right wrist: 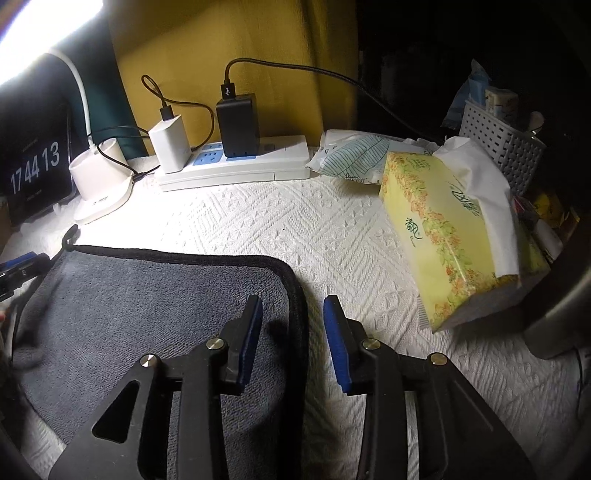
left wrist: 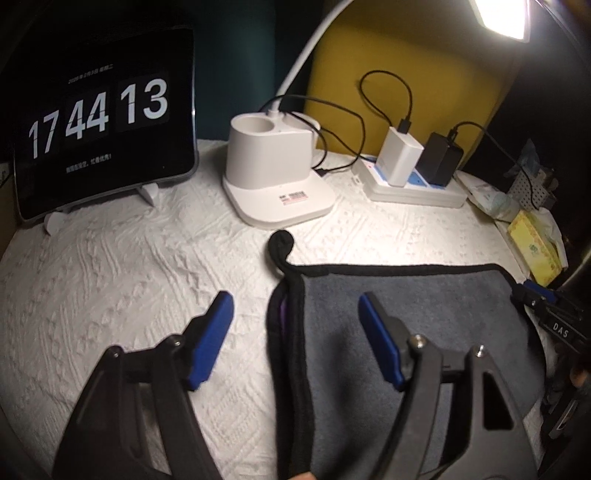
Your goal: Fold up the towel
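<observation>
Left wrist view: the left gripper (left wrist: pixel 295 332) gapes wide over the left hem of the grey towel (left wrist: pixel 406 314), which lies folded flat on the white cloth (left wrist: pixel 147 277); beyond stand a lamp base (left wrist: pixel 273 177) and clock (left wrist: pixel 99 114). Right wrist view: the right gripper (right wrist: pixel 293 336) stands narrowly open, empty, astride the towel's right hem, with a tissue box (right wrist: pixel 450 236) and power strip (right wrist: pixel 236 166) farther off.

The bench (right wrist: pixel 332 236) is covered by a white textured cloth and lit by a lamp head (left wrist: pixel 502 14) overhead; a yellow panel (left wrist: pixel 424 51) is seen behind, darkness at right.
</observation>
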Action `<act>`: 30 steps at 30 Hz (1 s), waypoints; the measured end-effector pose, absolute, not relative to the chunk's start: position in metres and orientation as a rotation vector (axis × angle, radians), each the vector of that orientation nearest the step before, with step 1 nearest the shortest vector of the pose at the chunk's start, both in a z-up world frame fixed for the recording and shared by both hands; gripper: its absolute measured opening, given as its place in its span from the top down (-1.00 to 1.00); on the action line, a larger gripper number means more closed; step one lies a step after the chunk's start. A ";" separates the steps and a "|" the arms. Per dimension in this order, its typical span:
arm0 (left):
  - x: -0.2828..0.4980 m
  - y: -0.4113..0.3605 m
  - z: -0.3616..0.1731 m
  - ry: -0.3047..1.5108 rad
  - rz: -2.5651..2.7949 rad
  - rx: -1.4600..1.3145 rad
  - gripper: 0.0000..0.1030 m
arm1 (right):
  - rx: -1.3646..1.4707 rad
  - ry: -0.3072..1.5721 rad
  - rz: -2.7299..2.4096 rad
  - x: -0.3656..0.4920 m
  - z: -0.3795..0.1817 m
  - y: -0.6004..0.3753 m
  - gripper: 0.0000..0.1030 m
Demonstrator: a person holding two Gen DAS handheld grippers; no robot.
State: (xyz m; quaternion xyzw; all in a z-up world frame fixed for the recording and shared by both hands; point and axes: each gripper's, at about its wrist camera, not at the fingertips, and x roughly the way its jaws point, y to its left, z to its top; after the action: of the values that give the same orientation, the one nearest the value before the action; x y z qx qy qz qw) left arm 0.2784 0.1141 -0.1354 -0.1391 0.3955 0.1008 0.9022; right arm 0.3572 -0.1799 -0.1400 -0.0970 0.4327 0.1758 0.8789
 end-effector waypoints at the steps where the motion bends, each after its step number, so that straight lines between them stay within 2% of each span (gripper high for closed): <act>1: 0.275 0.113 -0.132 0.812 0.207 -0.288 -0.39 | -0.202 0.900 0.366 0.355 -0.139 -0.180 0.28; 30: 0.201 0.079 -0.083 0.728 0.140 -0.288 -0.39 | -0.190 0.833 0.357 0.276 -0.085 -0.200 0.27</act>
State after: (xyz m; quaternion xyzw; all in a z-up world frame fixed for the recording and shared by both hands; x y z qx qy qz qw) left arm 0.2015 0.0787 -0.0828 -0.1400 0.3547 0.0683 0.9219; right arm 0.2765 -0.1997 -0.0851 -0.0914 0.4018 0.1723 0.8947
